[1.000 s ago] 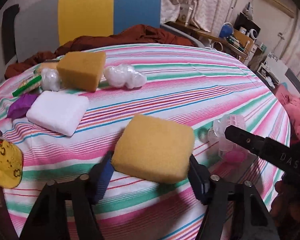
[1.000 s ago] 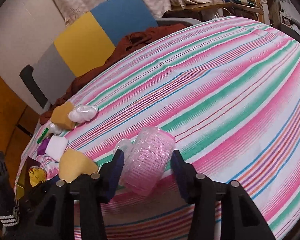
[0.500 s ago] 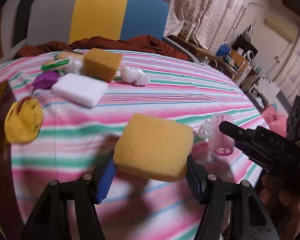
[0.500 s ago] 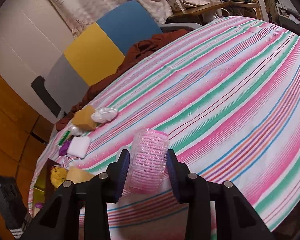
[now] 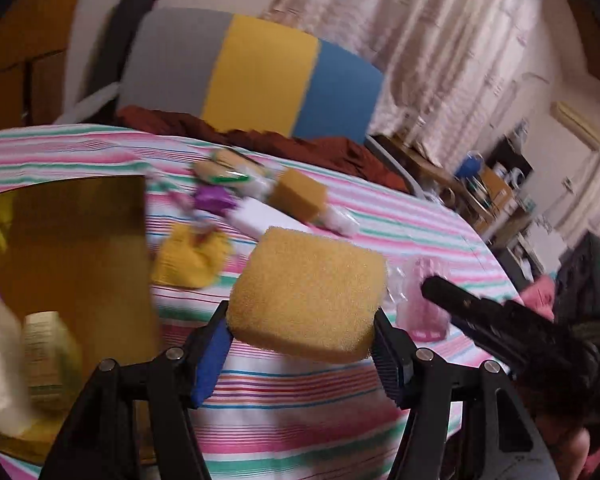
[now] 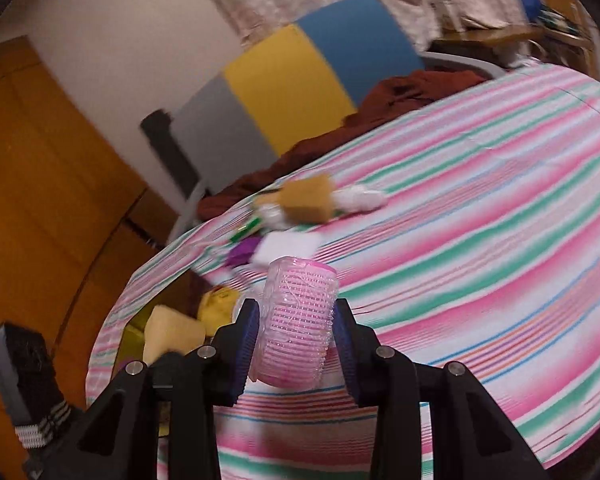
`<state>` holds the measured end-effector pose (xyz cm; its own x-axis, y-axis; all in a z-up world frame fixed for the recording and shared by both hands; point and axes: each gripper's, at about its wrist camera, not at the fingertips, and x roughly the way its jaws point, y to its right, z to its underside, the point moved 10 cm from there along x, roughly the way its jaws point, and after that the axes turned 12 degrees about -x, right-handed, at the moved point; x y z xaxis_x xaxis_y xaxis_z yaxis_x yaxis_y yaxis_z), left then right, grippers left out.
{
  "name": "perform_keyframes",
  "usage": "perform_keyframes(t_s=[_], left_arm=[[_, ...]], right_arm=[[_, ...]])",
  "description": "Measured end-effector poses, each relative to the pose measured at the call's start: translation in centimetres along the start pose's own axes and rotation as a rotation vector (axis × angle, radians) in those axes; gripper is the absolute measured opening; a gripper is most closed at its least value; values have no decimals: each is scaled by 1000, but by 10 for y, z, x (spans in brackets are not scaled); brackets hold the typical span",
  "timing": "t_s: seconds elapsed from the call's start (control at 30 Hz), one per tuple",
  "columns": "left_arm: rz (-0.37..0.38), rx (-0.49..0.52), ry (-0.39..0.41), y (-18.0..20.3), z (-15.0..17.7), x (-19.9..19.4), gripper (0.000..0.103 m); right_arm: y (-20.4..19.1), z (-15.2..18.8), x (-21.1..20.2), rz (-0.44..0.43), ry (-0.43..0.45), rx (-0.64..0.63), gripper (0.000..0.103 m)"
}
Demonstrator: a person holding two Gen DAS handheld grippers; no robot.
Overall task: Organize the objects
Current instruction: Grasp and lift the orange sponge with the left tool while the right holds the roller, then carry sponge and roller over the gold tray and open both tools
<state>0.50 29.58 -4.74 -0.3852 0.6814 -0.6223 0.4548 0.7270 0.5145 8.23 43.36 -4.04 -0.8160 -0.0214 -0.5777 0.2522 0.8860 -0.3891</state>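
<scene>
My left gripper [image 5: 302, 344] has its fingers clenched on a yellow sponge [image 5: 308, 294], which sits between the blue pads and is held clear above the striped cloth [image 5: 400, 224] on the counter. My right gripper [image 6: 296, 344] has its fingers clamped on a pink hair roller [image 6: 296, 324], upright between the pads and also lifted off the cloth; in the left view the roller shows only as a pink blur behind the right gripper's black finger. At the left edge of the left view I see an open yellow-brown box [image 5: 72, 248] with a couple of pale bottles [image 5: 48, 360] standing in it, blurred. Farther back on the cloth lie a second sponge [image 5: 300, 196], a white block [image 5: 260, 216] just beside it, a purple item [image 5: 212, 200], a yellow soft thing [image 5: 192, 256] and a clear wrapped bundle [image 6: 360, 200]. A grey, yellow and blue chair back [image 5: 252, 80] rises behind the counter, with a rust-brown garment [image 5: 300, 148] bunched at its base.
</scene>
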Motion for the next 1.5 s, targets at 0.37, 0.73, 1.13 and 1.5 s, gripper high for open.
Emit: perform_keyframes(t_s=[0.37, 0.73, 1.13, 1.5], left_arm=[[-153, -158, 102, -129, -61, -50, 65], [-274, -322, 30, -225, -94, -43, 65], [-314, -425, -39, -257, -84, -23, 66], [-349, -451, -40, -264, -83, -19, 79]], right_arm=[[-116, 21, 30, -156, -93, -159, 37], [-187, 68, 82, -139, -234, -406, 37], [-188, 100, 103, -100, -360, -450, 39], [-183, 96, 88, -118, -334, -419, 46]])
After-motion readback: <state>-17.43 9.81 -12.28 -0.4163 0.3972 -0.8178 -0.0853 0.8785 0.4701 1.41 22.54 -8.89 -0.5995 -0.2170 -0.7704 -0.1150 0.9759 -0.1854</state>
